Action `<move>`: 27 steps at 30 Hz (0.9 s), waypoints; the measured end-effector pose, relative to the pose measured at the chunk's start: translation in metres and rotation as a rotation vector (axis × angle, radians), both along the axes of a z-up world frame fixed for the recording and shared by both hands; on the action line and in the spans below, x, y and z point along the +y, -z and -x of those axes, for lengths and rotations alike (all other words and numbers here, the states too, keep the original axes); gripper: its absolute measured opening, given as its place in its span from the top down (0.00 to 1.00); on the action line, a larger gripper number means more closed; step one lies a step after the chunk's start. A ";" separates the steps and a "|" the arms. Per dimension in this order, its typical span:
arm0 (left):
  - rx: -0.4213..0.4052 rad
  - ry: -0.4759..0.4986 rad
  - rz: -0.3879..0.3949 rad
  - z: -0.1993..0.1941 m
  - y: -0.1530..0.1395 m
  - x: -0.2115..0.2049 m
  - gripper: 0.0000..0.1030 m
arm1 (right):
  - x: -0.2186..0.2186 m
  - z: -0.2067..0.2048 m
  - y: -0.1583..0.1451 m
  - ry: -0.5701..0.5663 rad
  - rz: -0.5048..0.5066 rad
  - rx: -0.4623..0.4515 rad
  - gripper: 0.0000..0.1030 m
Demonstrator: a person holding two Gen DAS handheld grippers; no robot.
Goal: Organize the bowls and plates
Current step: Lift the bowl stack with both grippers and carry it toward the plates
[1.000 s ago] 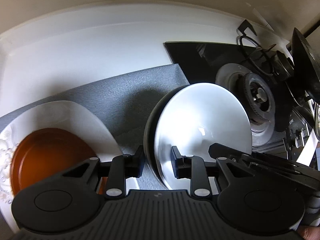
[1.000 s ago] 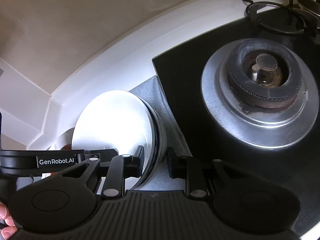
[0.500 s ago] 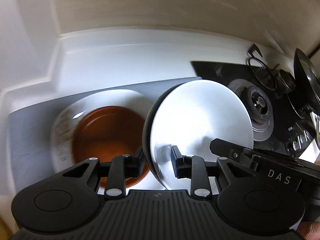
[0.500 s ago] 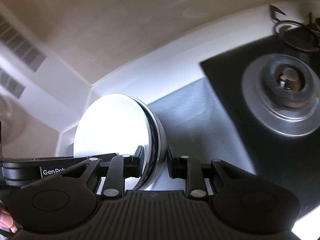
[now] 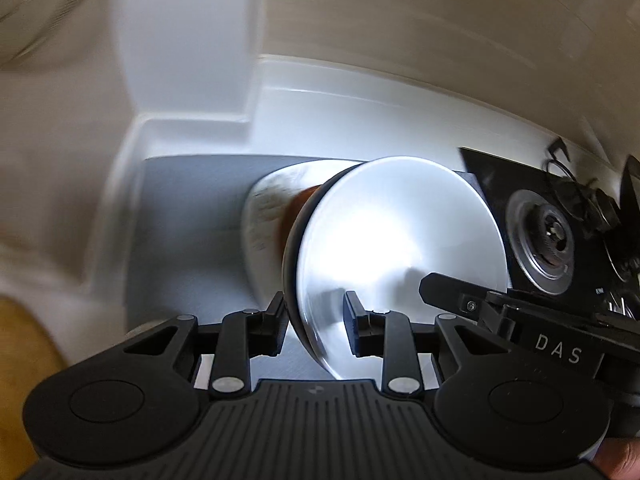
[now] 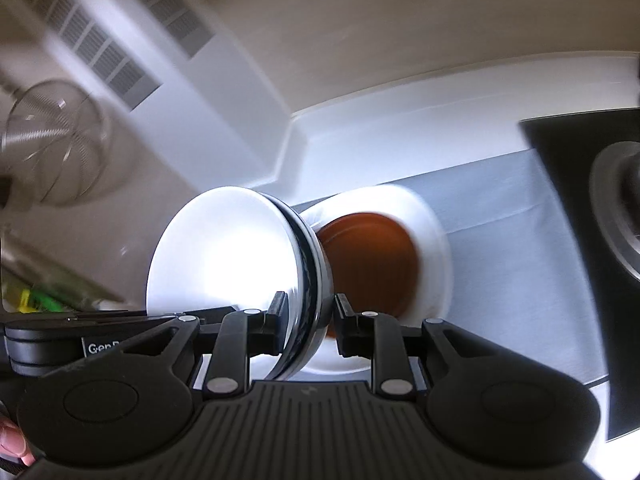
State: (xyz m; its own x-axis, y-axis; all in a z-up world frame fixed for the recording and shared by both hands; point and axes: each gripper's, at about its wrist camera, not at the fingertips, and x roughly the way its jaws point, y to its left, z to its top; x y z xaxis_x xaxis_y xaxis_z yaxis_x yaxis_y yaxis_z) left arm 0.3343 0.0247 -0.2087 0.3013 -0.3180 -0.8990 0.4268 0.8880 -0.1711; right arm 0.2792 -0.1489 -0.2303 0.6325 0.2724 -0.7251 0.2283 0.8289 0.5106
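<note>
The bowl [image 5: 400,256] — white inside, dark outside — is being held on edge above the grey mat [image 5: 192,216]. It is being pinched at its rim by the left gripper [image 5: 314,326] and the right gripper [image 6: 306,326], jaws closed across the wall. Judged stiff, glossy, breakable. Beyond, the white plate [image 6: 434,240] is carrying a brown dish [image 6: 372,256]; the stove [image 5: 548,240] is bounding the right — open counter lies leftward.

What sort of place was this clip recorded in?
Most likely a home kitchen counter: a gas burner on a black hob, a white counter with a grey mat, and dishes.
</note>
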 end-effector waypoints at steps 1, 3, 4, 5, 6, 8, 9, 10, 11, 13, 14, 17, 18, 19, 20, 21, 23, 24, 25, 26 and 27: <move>0.001 -0.018 -0.001 0.001 -0.002 0.008 0.69 | 0.006 -0.002 -0.001 -0.013 -0.006 -0.002 0.75; -0.007 -0.045 -0.005 0.002 -0.007 0.025 0.69 | 0.018 -0.006 -0.004 -0.043 -0.018 -0.006 0.75; -0.008 -0.059 -0.006 0.003 -0.009 0.034 0.69 | 0.025 -0.008 -0.007 -0.060 -0.018 -0.010 0.75; -0.007 -0.073 -0.007 0.004 -0.011 0.041 0.69 | 0.032 -0.010 -0.008 -0.078 -0.020 -0.013 0.75; -0.005 -0.088 -0.008 0.004 -0.013 0.049 0.69 | 0.039 -0.012 -0.010 -0.095 -0.021 -0.012 0.75; -0.007 -0.108 -0.009 0.006 -0.017 0.064 0.69 | 0.052 -0.015 -0.013 -0.127 -0.022 -0.013 0.75; -0.014 -0.115 -0.010 0.008 -0.018 0.071 0.69 | 0.058 -0.016 -0.015 -0.145 -0.019 -0.013 0.75; -0.018 -0.121 -0.008 0.010 -0.020 0.078 0.68 | 0.064 -0.017 -0.016 -0.163 -0.018 -0.012 0.75; -0.019 -0.128 -0.006 0.012 -0.021 0.085 0.68 | 0.069 -0.018 -0.018 -0.175 -0.019 -0.013 0.74; -0.016 -0.141 -0.002 0.016 -0.024 0.098 0.68 | 0.079 -0.018 -0.020 -0.200 -0.018 -0.014 0.74; -0.015 -0.145 -0.003 0.019 -0.024 0.103 0.68 | 0.085 -0.019 -0.021 -0.212 -0.017 -0.013 0.74; -0.012 -0.164 -0.002 0.024 -0.029 0.119 0.68 | 0.097 -0.019 -0.024 -0.246 -0.015 -0.011 0.74; -0.013 -0.168 -0.002 0.026 -0.030 0.123 0.68 | 0.101 -0.020 -0.026 -0.256 -0.015 -0.011 0.74; -0.018 -0.171 0.000 0.027 -0.033 0.126 0.68 | 0.103 -0.019 -0.029 -0.265 -0.014 -0.014 0.74; -0.027 -0.173 0.000 0.029 -0.035 0.129 0.68 | 0.106 -0.020 -0.031 -0.274 -0.012 -0.019 0.74; -0.033 -0.174 0.002 0.030 -0.038 0.133 0.68 | 0.109 -0.020 -0.034 -0.285 -0.008 -0.025 0.74; -0.025 -0.183 0.019 0.030 -0.041 0.141 0.68 | 0.115 -0.021 -0.040 -0.307 0.002 -0.035 0.74; -0.019 -0.190 0.028 0.030 -0.041 0.146 0.68 | 0.117 -0.022 -0.042 -0.316 0.004 -0.040 0.74; -0.015 -0.194 0.031 0.030 -0.040 0.149 0.68 | 0.120 -0.023 -0.043 -0.328 0.007 -0.042 0.74; -0.010 -0.195 0.031 0.030 -0.038 0.152 0.68 | 0.122 -0.024 -0.043 -0.337 0.013 -0.039 0.74; 0.001 -0.203 0.033 0.028 -0.033 0.152 0.68 | 0.125 -0.025 -0.041 -0.346 0.019 -0.035 0.74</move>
State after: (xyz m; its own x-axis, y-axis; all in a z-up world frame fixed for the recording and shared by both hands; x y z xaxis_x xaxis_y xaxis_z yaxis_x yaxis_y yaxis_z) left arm 0.3060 0.1770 -0.1754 0.3612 -0.2803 -0.8894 0.2390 0.9497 -0.2022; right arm 0.3044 -0.0239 -0.1889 0.5295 0.4614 -0.7119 -0.0848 0.8637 0.4967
